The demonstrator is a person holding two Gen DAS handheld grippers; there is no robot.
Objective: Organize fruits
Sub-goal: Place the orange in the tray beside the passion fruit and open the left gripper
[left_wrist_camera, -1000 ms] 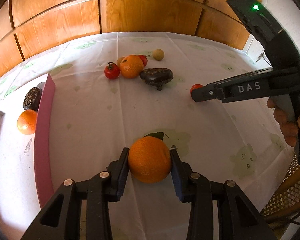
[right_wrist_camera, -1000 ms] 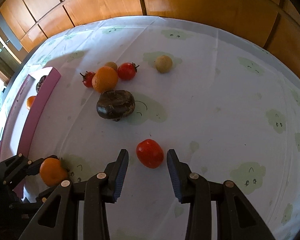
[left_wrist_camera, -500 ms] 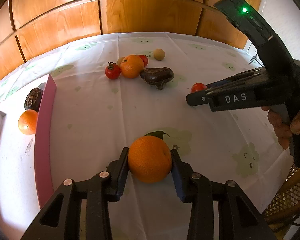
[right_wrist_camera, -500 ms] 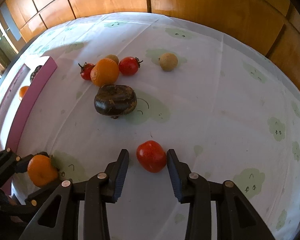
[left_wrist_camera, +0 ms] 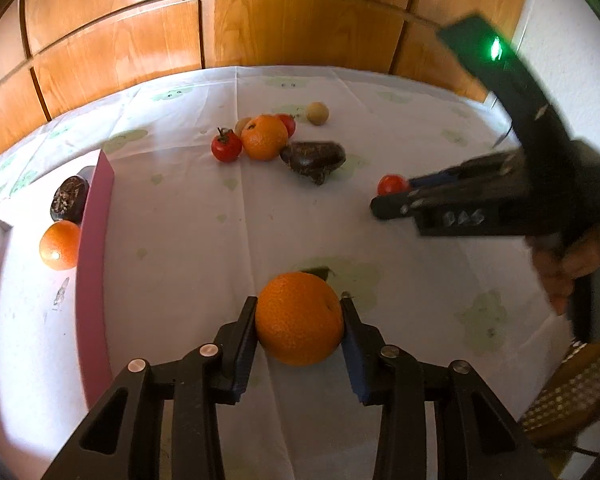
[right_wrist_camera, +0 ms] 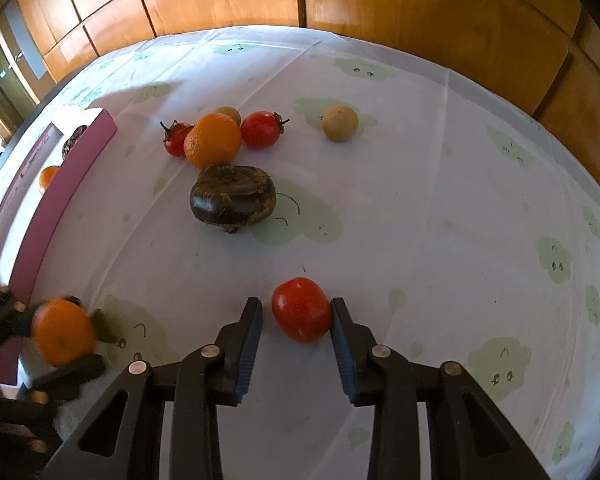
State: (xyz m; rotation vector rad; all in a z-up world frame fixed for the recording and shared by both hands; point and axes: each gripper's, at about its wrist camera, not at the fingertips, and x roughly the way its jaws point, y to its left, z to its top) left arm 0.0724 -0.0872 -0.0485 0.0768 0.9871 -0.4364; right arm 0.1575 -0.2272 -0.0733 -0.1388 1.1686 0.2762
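Pickup is the step in hand on both sides. The left claw (left_wrist_camera: pixel 299 316) is clenched on a round orange fruit (left_wrist_camera: pixel 299 318), both pads pressing its sides just above the white cloth-covered surface (left_wrist_camera: pixel 188 240). The right claw (right_wrist_camera: pixel 296 316) is closing around a small red tomato (right_wrist_camera: pixel 301 309); one pad touches it, the other stands just apart. Next, I judge, each fruit must travel to the pink-walled tray (left_wrist_camera: pixel 96 240), which already holds another orange and a dark fruit.

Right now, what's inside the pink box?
Inside the pink box sit an orange and, just past it, a dark brown fruit. The box's near wall and the picture's edge hide the rest, so I can't tell if anything else is in there.
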